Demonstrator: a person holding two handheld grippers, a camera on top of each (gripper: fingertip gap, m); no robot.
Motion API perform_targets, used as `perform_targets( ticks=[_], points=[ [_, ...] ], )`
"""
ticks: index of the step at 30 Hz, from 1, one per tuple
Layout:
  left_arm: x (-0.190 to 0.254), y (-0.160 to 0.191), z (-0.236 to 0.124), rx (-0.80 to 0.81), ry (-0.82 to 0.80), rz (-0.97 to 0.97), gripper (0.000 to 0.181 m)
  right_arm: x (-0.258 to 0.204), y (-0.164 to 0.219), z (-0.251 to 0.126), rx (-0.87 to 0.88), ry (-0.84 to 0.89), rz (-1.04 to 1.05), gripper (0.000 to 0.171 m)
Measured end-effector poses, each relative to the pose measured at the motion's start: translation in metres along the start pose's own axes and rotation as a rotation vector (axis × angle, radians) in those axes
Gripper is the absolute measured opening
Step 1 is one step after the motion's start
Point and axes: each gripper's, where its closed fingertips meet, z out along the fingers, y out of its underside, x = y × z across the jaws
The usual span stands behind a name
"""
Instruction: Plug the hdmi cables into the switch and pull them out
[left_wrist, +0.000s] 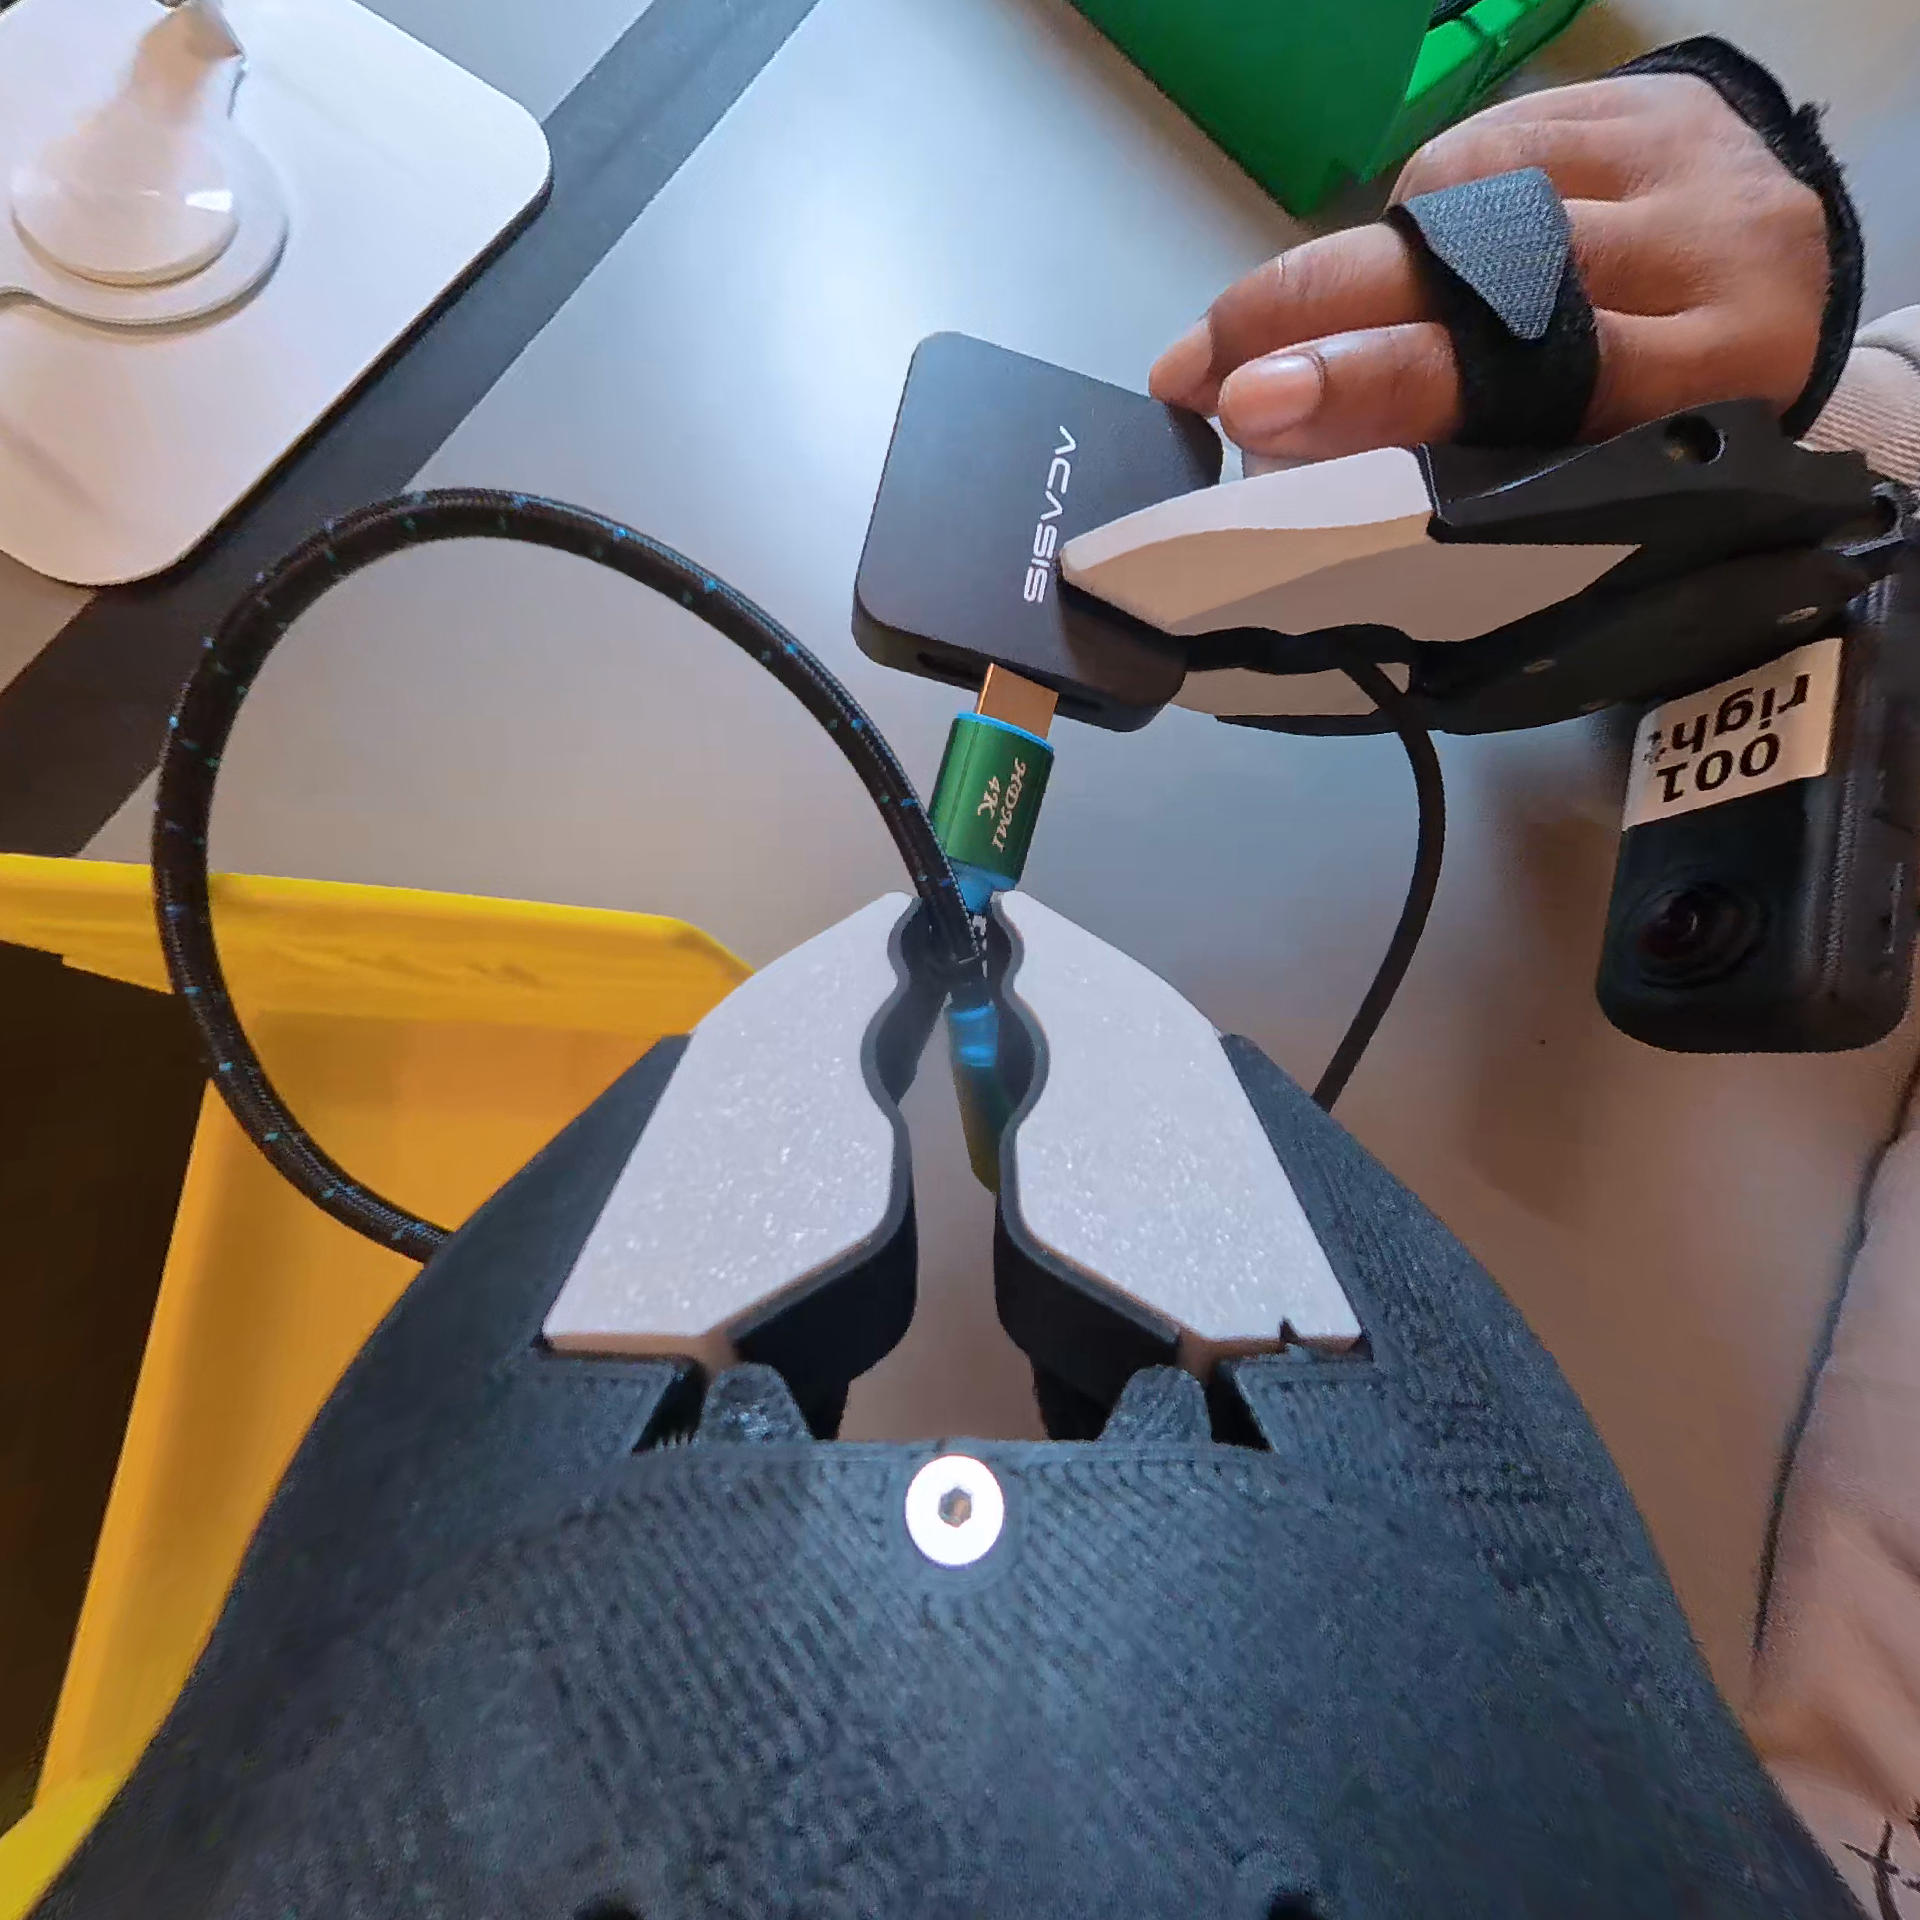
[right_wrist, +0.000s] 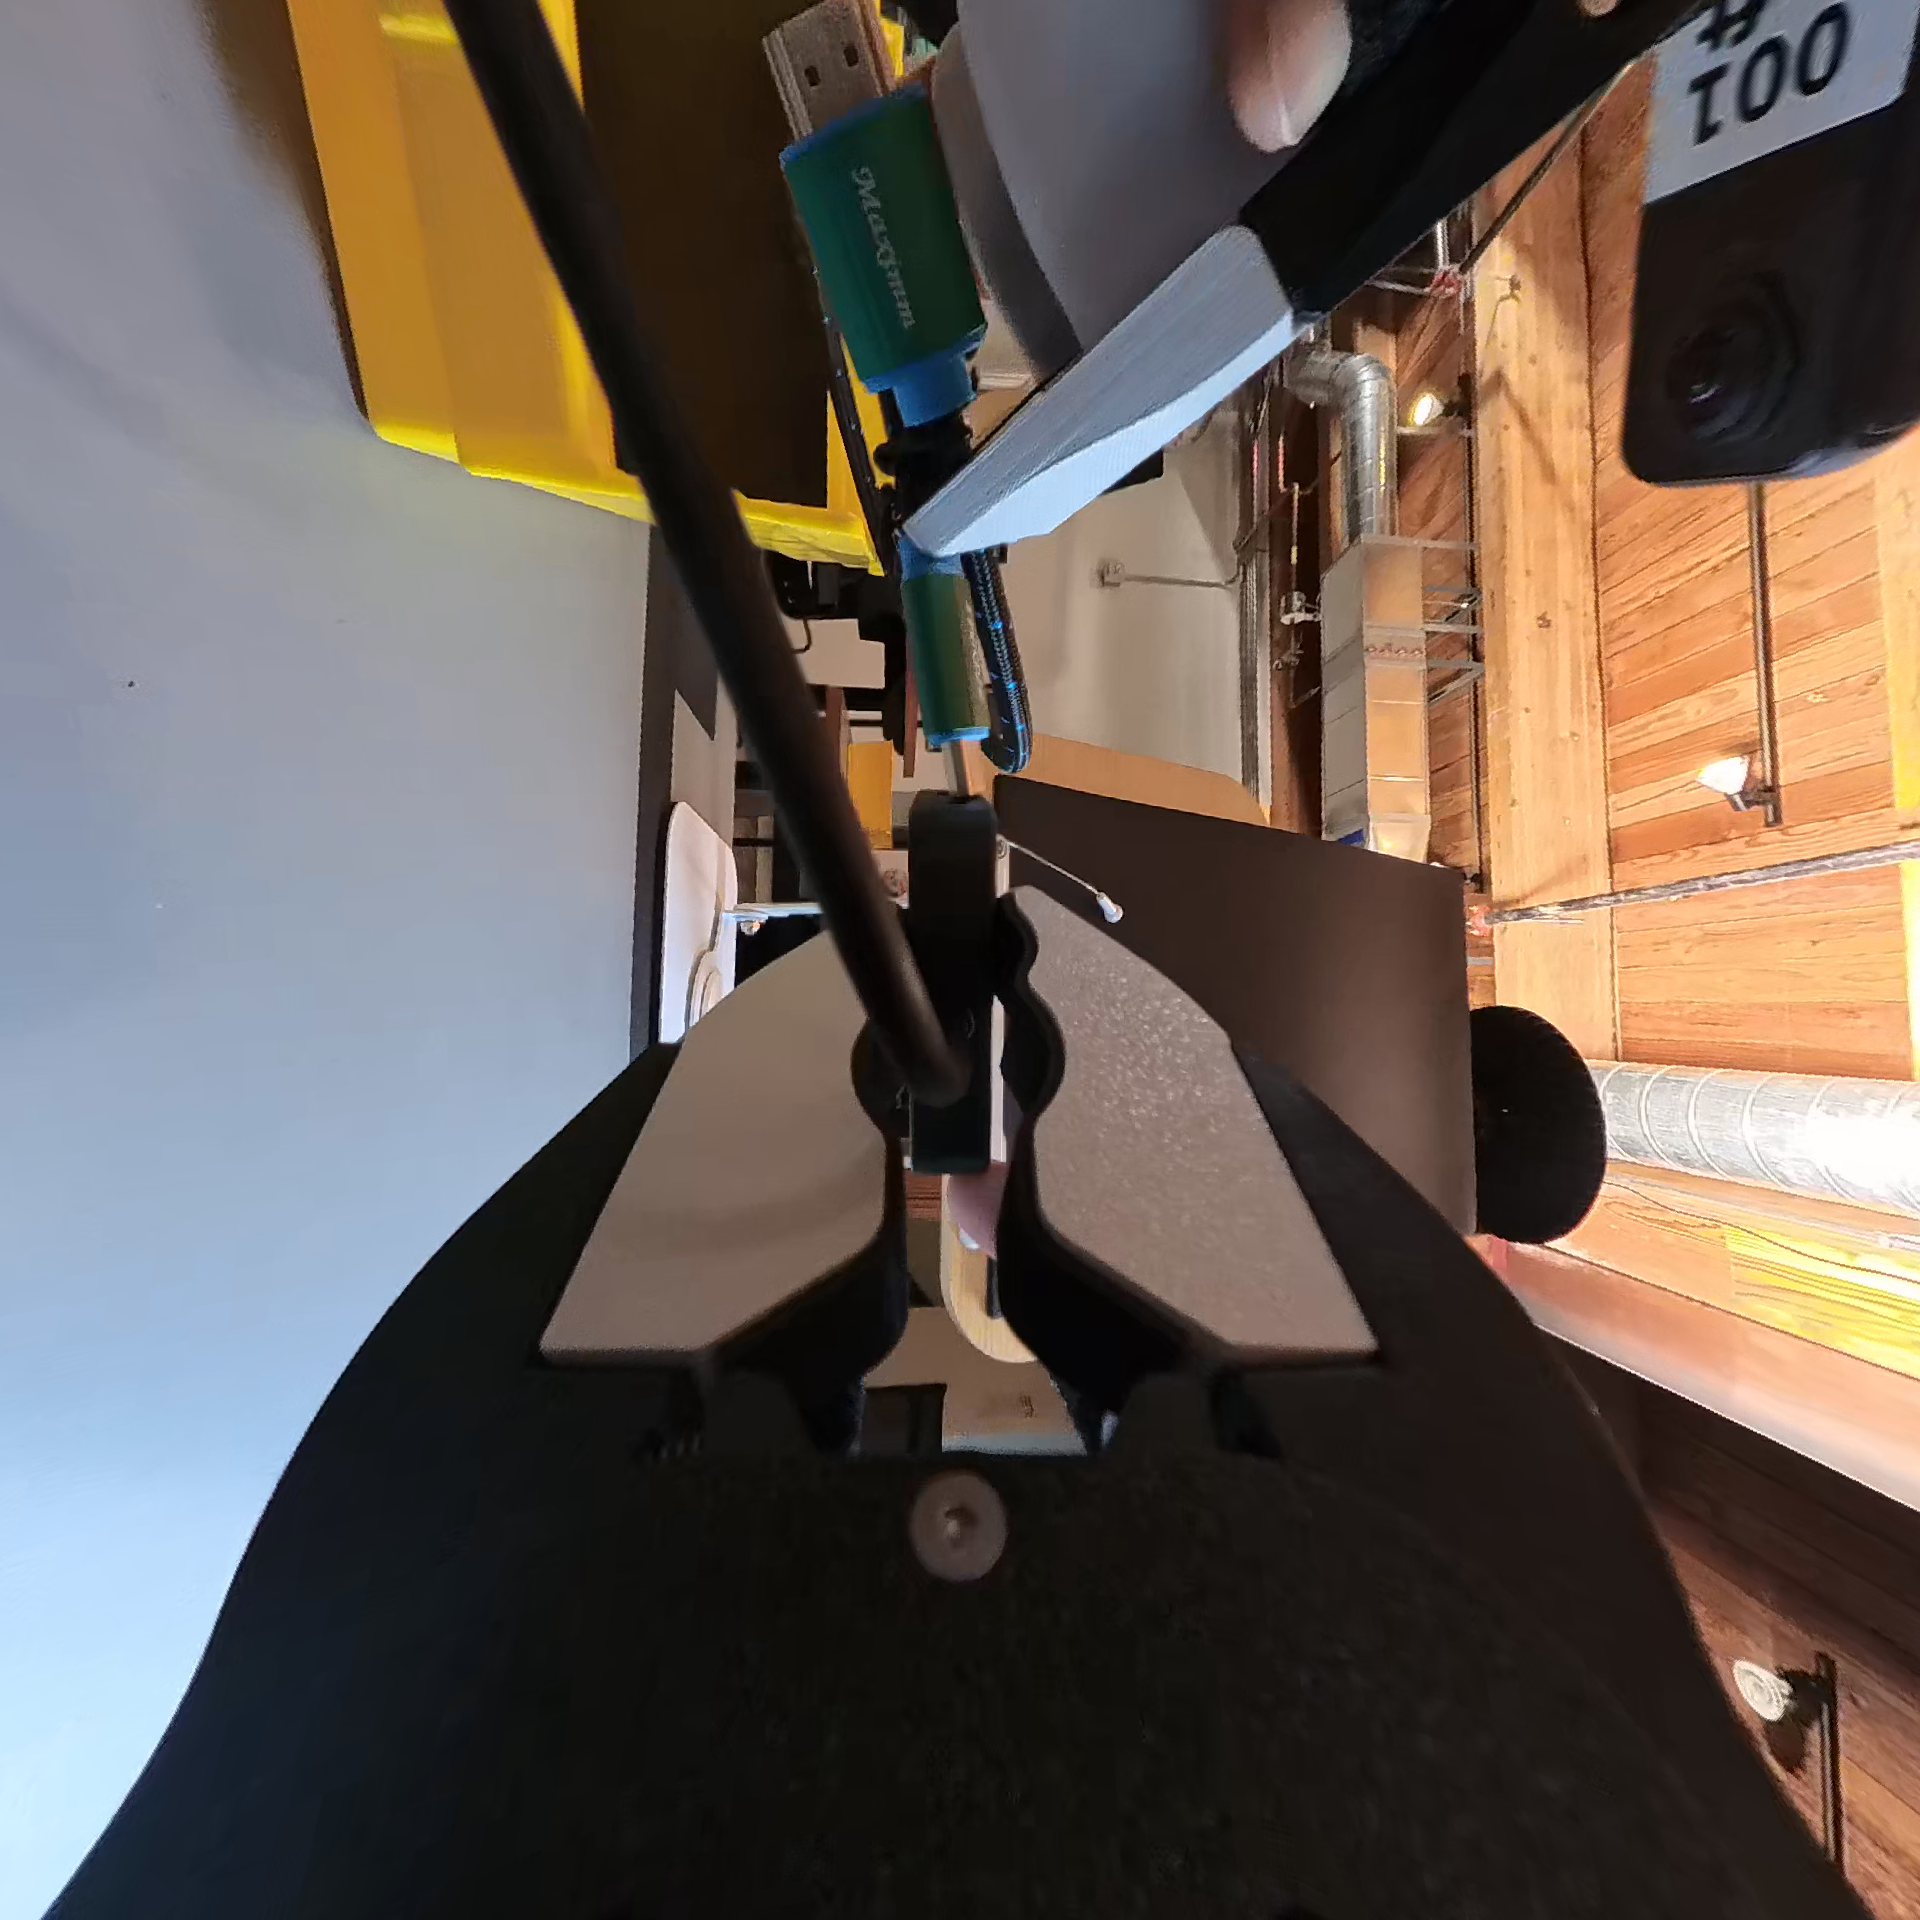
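- Left gripper (left_wrist: 951, 935): fingers closed on braided HDMI cable (left_wrist: 239, 665); green plug (left_wrist: 987, 800) just beyond fingertips, partly seated in switch.
- Right gripper (right_wrist: 961, 956): fingers clamped on black HDMI switch (left_wrist: 1023, 520), held off the tabletop (left_wrist: 727, 364).

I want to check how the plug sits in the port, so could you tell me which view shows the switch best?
The left wrist view: the black switch shows its broad top and port edge, the green HDMI plug partly in, the right gripper clamping it. The right wrist view shows the switch only edge-on between its own fingers.
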Motion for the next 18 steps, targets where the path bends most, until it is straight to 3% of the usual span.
perform_targets(
  ticks=[1,8,18],
  points=[
    [0.000,0.001,0.000,0.002,0.010,-0.007,0.011,0.000,-0.001,-0.001,0.007,0.003,-0.002,0.014],
    [-0.012,0.009,0.004,-0.030,-0.025,-0.034,0.011,-0.006,-0.011,0.000,0.034,0.001,-0.023,0.014],
    [0.004,0.032,-0.001,-0.111,0.128,-0.012,0.010,-0.014,-0.030,-0.007,0.134,0.002,-0.059,0.014]
  ],
)
